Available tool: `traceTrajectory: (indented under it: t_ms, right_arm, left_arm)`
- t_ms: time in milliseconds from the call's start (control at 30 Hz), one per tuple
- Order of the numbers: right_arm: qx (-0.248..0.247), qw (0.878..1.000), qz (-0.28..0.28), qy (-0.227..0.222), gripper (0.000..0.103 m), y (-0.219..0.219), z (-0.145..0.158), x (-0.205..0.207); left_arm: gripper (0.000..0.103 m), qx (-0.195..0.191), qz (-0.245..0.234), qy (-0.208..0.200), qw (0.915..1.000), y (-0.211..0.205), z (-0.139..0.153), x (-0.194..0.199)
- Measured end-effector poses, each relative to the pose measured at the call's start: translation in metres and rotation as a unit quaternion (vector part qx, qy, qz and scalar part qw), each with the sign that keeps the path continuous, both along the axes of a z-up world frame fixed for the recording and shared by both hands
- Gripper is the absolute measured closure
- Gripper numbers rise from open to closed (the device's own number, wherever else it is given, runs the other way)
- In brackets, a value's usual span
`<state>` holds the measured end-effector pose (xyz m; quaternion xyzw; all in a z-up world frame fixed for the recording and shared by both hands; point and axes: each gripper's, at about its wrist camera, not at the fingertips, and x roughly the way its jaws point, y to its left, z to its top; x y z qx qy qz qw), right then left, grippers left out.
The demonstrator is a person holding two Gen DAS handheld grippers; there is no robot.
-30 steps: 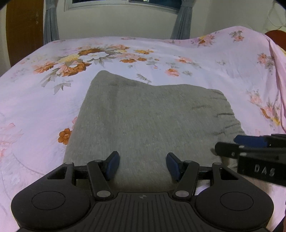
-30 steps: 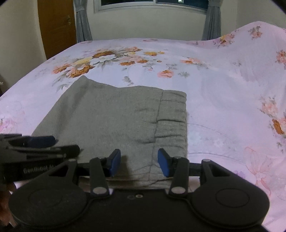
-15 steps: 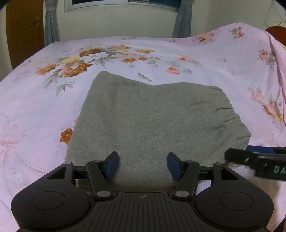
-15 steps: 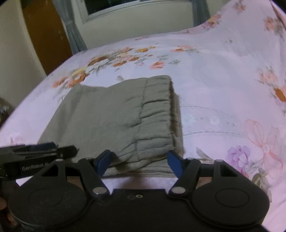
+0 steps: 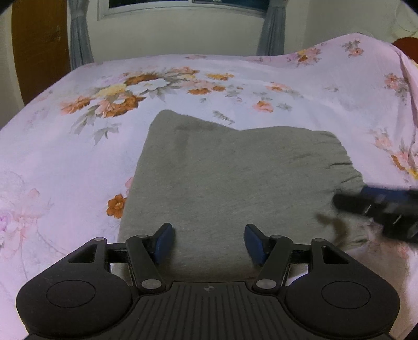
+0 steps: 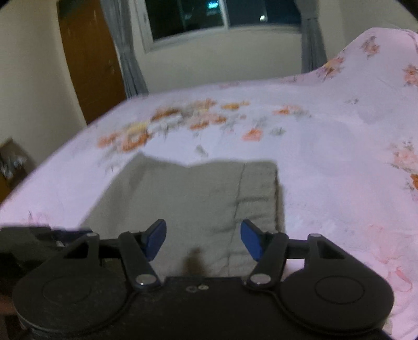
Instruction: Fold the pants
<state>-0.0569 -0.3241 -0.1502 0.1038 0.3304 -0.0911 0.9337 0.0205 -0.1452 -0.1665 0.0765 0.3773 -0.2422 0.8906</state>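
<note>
Folded grey pants [image 5: 235, 177] lie flat on the pink floral bed sheet [image 5: 78, 162], their gathered waistband [image 5: 337, 157] at the right end. My left gripper [image 5: 209, 240] hangs open over the near edge of the pants, with nothing pinched. At the right edge of that view my right gripper [image 5: 378, 206] shows as a blur beside the waistband. The right wrist view is blurred: the pants [image 6: 203, 198] lie ahead, and the right gripper [image 6: 203, 239] stands open above their near edge. Its jaws are closing with no cloth between the pads. The left gripper [image 6: 39, 235] shows at the left.
The sheet rises over a hump [image 5: 360, 60] at the back right. A wooden door [image 6: 91, 65], grey curtains [image 6: 125, 52] and a dark window [image 6: 219, 15] stand behind the bed. A small dark piece of furniture [image 6: 10, 167] sits left of the bed.
My right gripper let go of the waistband end, stands wider than a second ago, has tipped up, and its view is now blurred. The left gripper has stayed put.
</note>
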Motion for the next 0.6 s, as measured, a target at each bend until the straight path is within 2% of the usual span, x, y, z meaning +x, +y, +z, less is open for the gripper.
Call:
traceTrajectory:
  t_ms: [167,300,433,600]
  right_arm:
    - [-0.003,1.000,0.001,-0.006,0.039,0.000,-0.001,0.000]
    - [0.011,1.000,-0.012,-0.015,0.029,-0.011,0.007,0.000]
    - [0.036,0.999,-0.021,-0.011,0.029,-0.029,0.005,0.002]
    - [0.072,0.997,-0.031,0.007,0.022,-0.051,-0.003,0.004]
  left_arm:
    - [0.042,-0.010,0.003,0.000,0.9999,0.008,0.003,0.004]
    - [0.042,-0.013,0.014,-0.001,0.9998,0.015,0.008,0.013]
    - [0.042,-0.011,0.025,-0.003,0.9996,0.023,0.011,0.024]
    - [0.042,-0.001,0.046,0.008,0.9989,0.037,0.004,0.046]
